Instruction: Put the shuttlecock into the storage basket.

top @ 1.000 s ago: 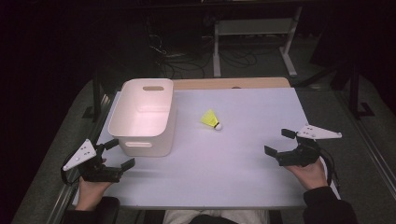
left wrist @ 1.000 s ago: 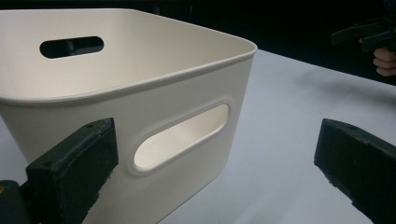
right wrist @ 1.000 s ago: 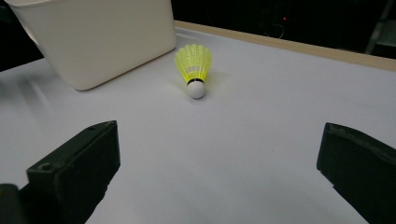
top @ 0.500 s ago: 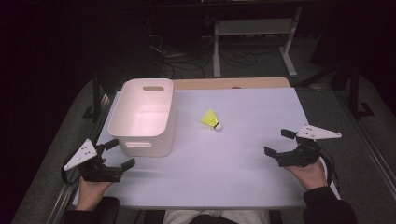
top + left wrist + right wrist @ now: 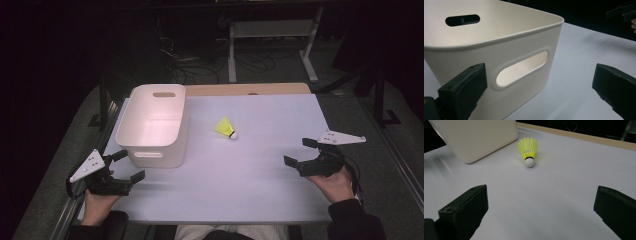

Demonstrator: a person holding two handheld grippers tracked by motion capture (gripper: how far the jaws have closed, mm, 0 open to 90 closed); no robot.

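Shuttlecock (image 5: 226, 128), yellow with a white cork tip, lies on its side near the middle of the pale table (image 5: 260, 190), just right of a white tub (image 5: 154, 125) with handle slots, not touching it. At the near left corner the left gripper (image 5: 127, 165) is held in a hand (image 5: 97, 200), jaws spread wide, close to the tub's near end. At the near right the right gripper (image 5: 300, 152) is held likewise, jaws spread and empty, pointing toward the shuttlecock, well apart from it.
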